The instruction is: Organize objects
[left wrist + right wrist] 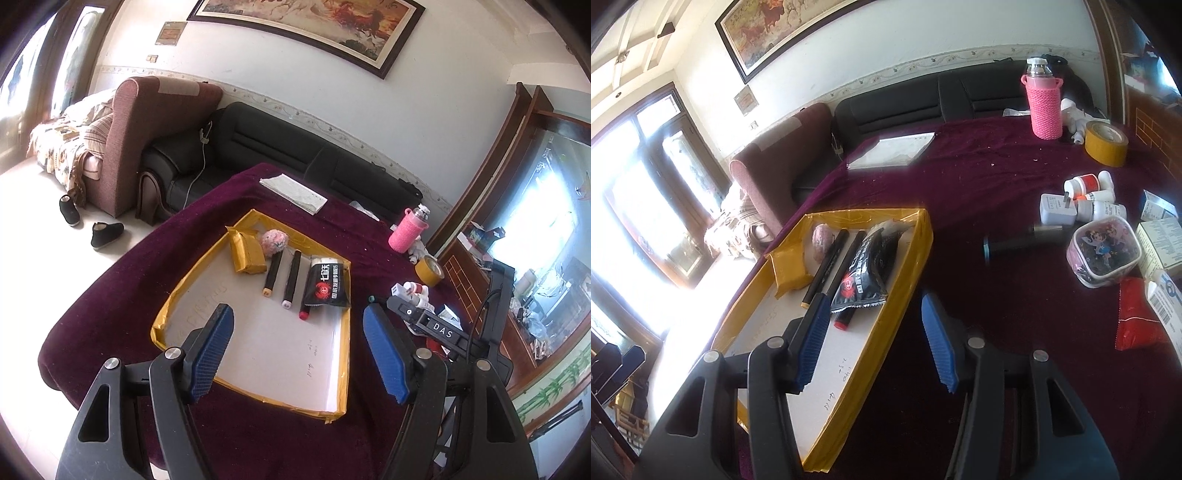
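A shallow tray (pixel 341 354) with a yellow-taped rim and white floor lies on the purple cloth. At its far end sit a yellow-wrapped packet (pixel 246 254), a pink fluffy ball (pixel 274 242), two black markers (pixel 273 273) (pixel 291 280) and a black snack packet (pixel 327 282) lying over a red-capped marker (pixel 303 314). My left gripper (pixel 297 317) hovers open above the tray's near half, nothing between its blue pads. My right gripper (pixel 875 301) is open and empty over the tray's right rim (pixel 905 280). A dark cylinder (pixel 1015 243) lies loose on the cloth further right.
Right of the tray lie a white charger (pixel 1054 208), pill bottles (pixel 1086 184), a clear cartoon-printed tub (pixel 1104 251), a red pouch (pixel 1137 317) and boxes. Farther back stand a pink-sleeved bottle (pixel 1043 107), a tape roll (pixel 1106 142) and a notepad (pixel 894 149). A black housing marked DAS (pixel 437 326) sits at right.
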